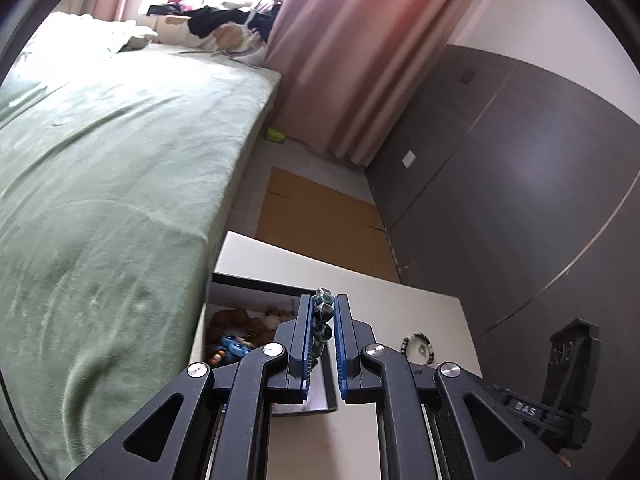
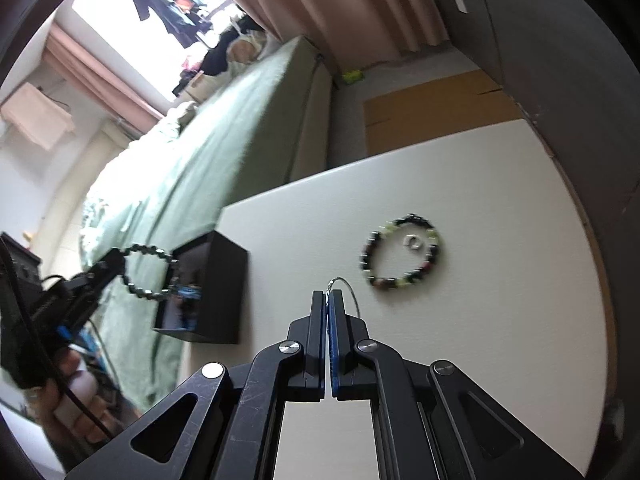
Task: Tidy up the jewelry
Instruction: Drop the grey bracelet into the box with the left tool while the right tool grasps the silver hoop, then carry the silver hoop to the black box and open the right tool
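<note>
My left gripper (image 1: 323, 300) is shut on a dark teal bead bracelet (image 1: 322, 322), held above the open box (image 1: 256, 290) at the table's left edge. The box holds brown and blue jewelry pieces (image 1: 236, 332). In the right wrist view that bracelet (image 2: 148, 272) hangs as a loop from the left gripper (image 2: 108, 266) beside the black box (image 2: 216, 280). My right gripper (image 2: 329, 294) is shut on a thin silver wire hoop (image 2: 347, 286) above the white table (image 2: 500, 280). A multicoloured bead bracelet (image 2: 400, 252) lies flat on the table with a small silver ring (image 2: 414, 242) inside it.
A bed with a green cover (image 1: 100, 180) runs along the table's left side. Flat cardboard (image 1: 320, 216) lies on the floor beyond the table, a dark wall panel (image 1: 520, 200) to the right. A person's hand (image 2: 76, 392) holds the left gripper's handle.
</note>
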A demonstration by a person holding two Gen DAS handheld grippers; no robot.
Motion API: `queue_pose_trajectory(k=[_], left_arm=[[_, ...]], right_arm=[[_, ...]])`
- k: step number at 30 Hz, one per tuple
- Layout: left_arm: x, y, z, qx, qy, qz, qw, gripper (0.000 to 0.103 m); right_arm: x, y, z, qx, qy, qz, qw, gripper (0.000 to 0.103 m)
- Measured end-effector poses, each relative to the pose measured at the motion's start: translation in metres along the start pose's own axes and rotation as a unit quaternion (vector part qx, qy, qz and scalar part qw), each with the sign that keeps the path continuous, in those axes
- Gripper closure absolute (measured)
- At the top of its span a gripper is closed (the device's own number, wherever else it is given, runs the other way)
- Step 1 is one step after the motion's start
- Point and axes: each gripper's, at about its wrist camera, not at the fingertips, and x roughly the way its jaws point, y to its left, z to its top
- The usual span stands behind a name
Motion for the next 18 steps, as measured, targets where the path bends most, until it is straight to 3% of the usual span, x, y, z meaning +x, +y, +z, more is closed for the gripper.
queue_pose_trajectory(k=[7,9,10,11,15,18], left_arm=[[0.006,0.009,0.006,-0.021,0.0,0.01,0.9997,0.088],[0.006,0.013,0.008,-0.027,0.003,0.012,0.9996,0.066],[0.005,0.015,0.008,-0.03,-0.001,0.013,0.9995,0.046],[0.001,0.018,0.009,-0.035,-0.012,0.016,0.9992,0.035],[-0.005,0.023,0.012,-0.034,-0.022,0.023,0.9989,0.033],[-0.005,0.03,0.013,-0.046,-0.018,0.024,0.9985,0.033]], right_arm=[[0.002,0.021,0.001,-0.006,-0.013,0.034,0.999,0.101],[0.005,0.025,0.002,-0.012,-0.015,0.032,0.999,0.101],[0.007,0.027,0.003,-0.018,-0.015,0.029,0.999,0.101],[0.01,0.03,0.003,-0.024,-0.008,0.021,0.999,0.101],[0.03,0.032,0.001,-0.033,0.035,-0.039,0.998,0.099],[0.044,0.03,-0.003,-0.036,0.064,-0.069,0.995,0.086]])
